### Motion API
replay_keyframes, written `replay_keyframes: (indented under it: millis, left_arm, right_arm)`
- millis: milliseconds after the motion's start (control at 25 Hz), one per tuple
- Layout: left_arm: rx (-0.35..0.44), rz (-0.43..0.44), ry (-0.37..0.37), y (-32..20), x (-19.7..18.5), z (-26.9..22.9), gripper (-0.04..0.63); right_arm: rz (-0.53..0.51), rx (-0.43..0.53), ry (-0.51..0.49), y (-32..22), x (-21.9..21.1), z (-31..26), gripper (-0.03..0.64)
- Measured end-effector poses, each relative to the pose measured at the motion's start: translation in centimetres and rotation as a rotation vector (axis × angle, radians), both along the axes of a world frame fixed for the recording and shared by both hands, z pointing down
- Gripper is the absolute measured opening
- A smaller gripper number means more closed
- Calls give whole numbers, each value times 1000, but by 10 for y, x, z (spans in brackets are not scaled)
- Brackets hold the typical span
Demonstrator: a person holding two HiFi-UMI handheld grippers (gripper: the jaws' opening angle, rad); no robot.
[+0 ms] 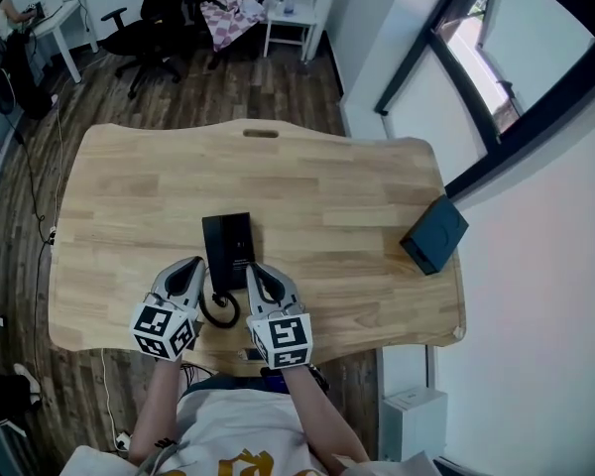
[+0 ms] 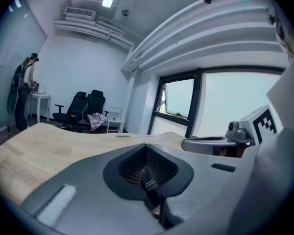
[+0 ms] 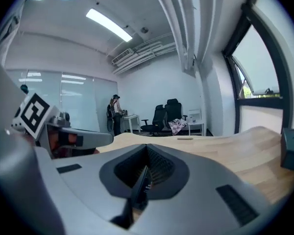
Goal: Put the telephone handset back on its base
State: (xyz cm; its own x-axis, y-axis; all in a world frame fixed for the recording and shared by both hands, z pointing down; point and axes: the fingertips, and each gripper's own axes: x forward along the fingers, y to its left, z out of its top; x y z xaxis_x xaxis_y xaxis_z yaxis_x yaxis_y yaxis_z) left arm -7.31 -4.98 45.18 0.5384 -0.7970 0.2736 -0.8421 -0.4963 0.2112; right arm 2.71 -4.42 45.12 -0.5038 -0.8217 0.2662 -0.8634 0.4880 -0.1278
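One wooden table (image 1: 327,181), and I count three loose things on it.

- One black telephone (image 1: 228,249), near the middle of the front edge. From the head view I cannot separate handset from base; it reads as a single dark block.
- One coiled cord (image 1: 220,310), looped off the telephone's front end, between my two grippers and close to the front edge.
- One dark box (image 1: 434,234), tilted, at the right edge and well apart from the telephone.

Two grippers, both above the front edge.

- Left gripper (image 1: 192,266): just left of the telephone. Its own view shows the jaws pressed together with nothing between them.
- Right gripper (image 1: 259,272): just right of the telephone. Its jaws are likewise pressed together and empty.
- Neither gripper touches the telephone as far as I can tell.

Beyond the far edge:

- two black office chairs (image 2: 86,105)
- one small white side table (image 1: 290,20)
- one person (image 2: 25,97), standing at a white desk (image 1: 61,20) by the far left corner
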Motion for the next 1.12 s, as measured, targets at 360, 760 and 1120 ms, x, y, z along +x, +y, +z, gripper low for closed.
replay_keyframes:
  millis: [360, 760, 1120]
  left_arm:
    - [67, -85, 11, 15, -10, -16, 2]
    - [72, -128, 53, 19, -15, -14, 2]
    - [79, -96, 63, 20, -7, -17, 2]
  right_arm:
    - [-7, 51, 132, 15, -6, -6, 6]
    - [28, 64, 168, 17, 6, -8, 6]
    - [45, 55, 136, 17, 13, -11, 6]
